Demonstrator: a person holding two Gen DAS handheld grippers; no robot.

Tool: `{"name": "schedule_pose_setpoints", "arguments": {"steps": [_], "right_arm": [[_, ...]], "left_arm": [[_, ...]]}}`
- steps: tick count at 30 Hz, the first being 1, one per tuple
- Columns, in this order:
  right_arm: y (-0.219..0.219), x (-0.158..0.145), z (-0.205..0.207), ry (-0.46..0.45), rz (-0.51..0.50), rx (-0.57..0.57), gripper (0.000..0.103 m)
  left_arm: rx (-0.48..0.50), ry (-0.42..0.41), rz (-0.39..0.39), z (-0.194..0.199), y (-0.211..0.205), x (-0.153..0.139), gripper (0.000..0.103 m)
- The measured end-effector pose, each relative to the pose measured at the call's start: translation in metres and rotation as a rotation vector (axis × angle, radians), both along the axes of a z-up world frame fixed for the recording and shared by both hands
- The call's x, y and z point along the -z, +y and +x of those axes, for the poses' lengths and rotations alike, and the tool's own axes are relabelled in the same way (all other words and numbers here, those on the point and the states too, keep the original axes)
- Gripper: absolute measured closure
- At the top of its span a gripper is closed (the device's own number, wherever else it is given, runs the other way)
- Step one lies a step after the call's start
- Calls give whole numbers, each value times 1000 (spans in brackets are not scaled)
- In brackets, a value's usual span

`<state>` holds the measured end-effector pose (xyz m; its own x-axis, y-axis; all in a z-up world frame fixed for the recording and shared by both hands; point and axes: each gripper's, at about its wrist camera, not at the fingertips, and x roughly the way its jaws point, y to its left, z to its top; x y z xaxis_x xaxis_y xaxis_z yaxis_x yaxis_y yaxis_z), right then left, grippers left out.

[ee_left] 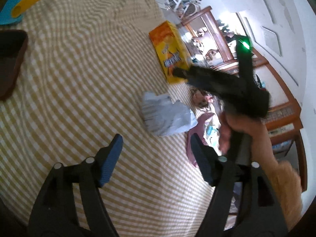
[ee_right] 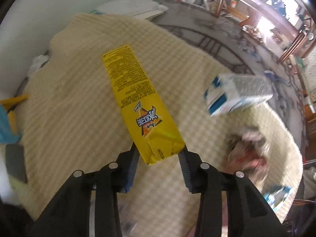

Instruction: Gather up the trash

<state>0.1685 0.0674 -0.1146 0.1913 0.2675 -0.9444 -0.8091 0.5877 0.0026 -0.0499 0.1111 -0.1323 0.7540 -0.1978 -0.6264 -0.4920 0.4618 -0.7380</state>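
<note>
Trash is scattered over the checked cloth on the surface [ee_left: 79, 90], and one piece is already in hand: the yellow carton [ee_right: 138, 106] sits pinched at its near end between the fingers of the right gripper [ee_right: 158, 158], pads pressed to either side of the folded end. Its long axis runs straight out from that gripper, away along the line of the fingers and tilting a little to the left, so the far end hangs well beyond the grip — a long lever on a short hold, which I judge could swing or slip if turned fast.

From the left wrist view the same yellow carton [ee_left: 169, 53] shows with the blurred right gripper [ee_left: 181, 72] at its lower end. The left gripper [ee_left: 154, 154] is spread wide and holds nothing. Just ahead of it, slightly right of centre, lies a crumpled white paper [ee_left: 165, 114] near the cloth's edge; this arm looks the nearer one to it.

A white and blue carton [ee_right: 237, 94] lies off to the right of the right gripper, well apart from it. Where the trash is meant to go is not visible.
</note>
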Motion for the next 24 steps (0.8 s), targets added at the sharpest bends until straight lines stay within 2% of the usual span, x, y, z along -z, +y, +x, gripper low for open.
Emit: {"name": "schedule_pose_setpoints", "arguments": {"steps": [5,9,11,14,16,18,21,24], "right_arm": [[-35,1,-36,89,12,-31,65],[-81,-2,-53,175,27,41,65],[-100,-7,-62,177,34,82,65],[-135,-18,-68,109,33,158,65],[-153,-24,-72,60,28,190,65],[-169,-27,-77,28,23,214,65],[-196,-29,-87,47,37,255,65],[-215,-23,-97,82,50,288,65]], "left_arm": [[-24,12,24,-7,5,-1,31],[-8,33,46,-5,2,-1,31],[19,44,56,-2,-3,0,31],[73,55,66,7,-12,3,31],[133,64,116,14,-23,1,31],[190,71,202,20,-36,-5,31],[227,76,307,28,-48,-11,31],[230,73,368,32,-52,-15,31]]}}
